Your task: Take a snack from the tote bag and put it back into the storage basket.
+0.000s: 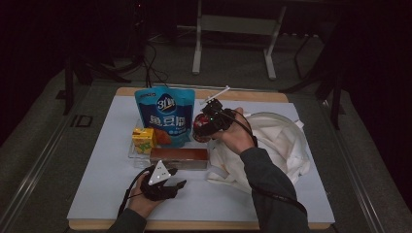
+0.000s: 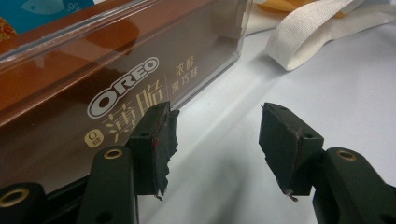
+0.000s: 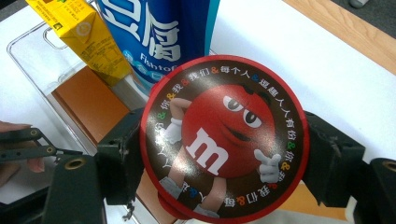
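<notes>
The right claw is clamped on a round M&M's tin, holding it by its rim above the clear tray, just beside the blue snack pouch. To set it down well, I would keep the lid level, lower it into the free spot right of the pouch, and loosen only once it rests. The tin is flat and round, red-edged, with a red cartoon candy and a ring of small lettering on its lid. The left claw stands released on the table, touching nothing, next to the brown Oreo box and the yellow carton.
</notes>
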